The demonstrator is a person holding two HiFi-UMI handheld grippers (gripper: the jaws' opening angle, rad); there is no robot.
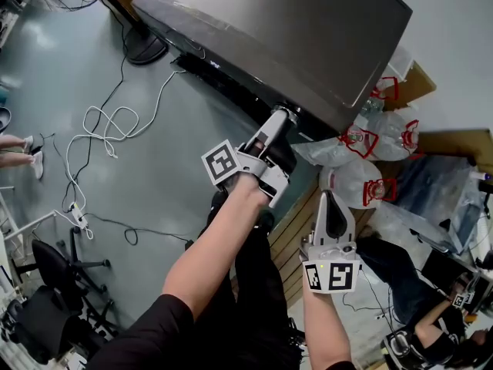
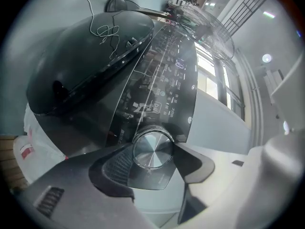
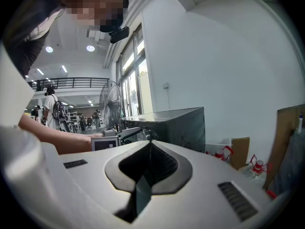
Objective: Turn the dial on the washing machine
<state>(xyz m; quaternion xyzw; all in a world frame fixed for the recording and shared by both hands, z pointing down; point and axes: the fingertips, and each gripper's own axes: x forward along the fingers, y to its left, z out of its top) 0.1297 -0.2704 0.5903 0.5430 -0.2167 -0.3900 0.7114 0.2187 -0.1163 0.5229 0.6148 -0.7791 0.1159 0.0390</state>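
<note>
The dark-topped washing machine (image 1: pixel 308 29) stands ahead of me. Its round silver dial (image 2: pixel 152 149) sits at the near end of the glossy black control panel (image 2: pixel 162 80). My left gripper (image 2: pixel 153 152) is shut on the dial, one black pad pressed against each side of its rim. In the head view the left gripper (image 1: pixel 283 118) reaches the machine's front edge and hides the dial. My right gripper (image 1: pixel 330 200) hangs lower and to the right, away from the machine, shut and empty; its jaws (image 3: pixel 150 144) meet at the tip, with the machine (image 3: pixel 181 123) beyond.
White cables (image 1: pixel 108 122) trail over the grey floor to the left. Plastic bags with red print (image 1: pixel 370 141) and a cardboard box (image 1: pixel 412 83) lie right of the machine. A wooden pallet (image 1: pixel 296 237) is underfoot, a black office chair (image 1: pixel 54 268) at lower left.
</note>
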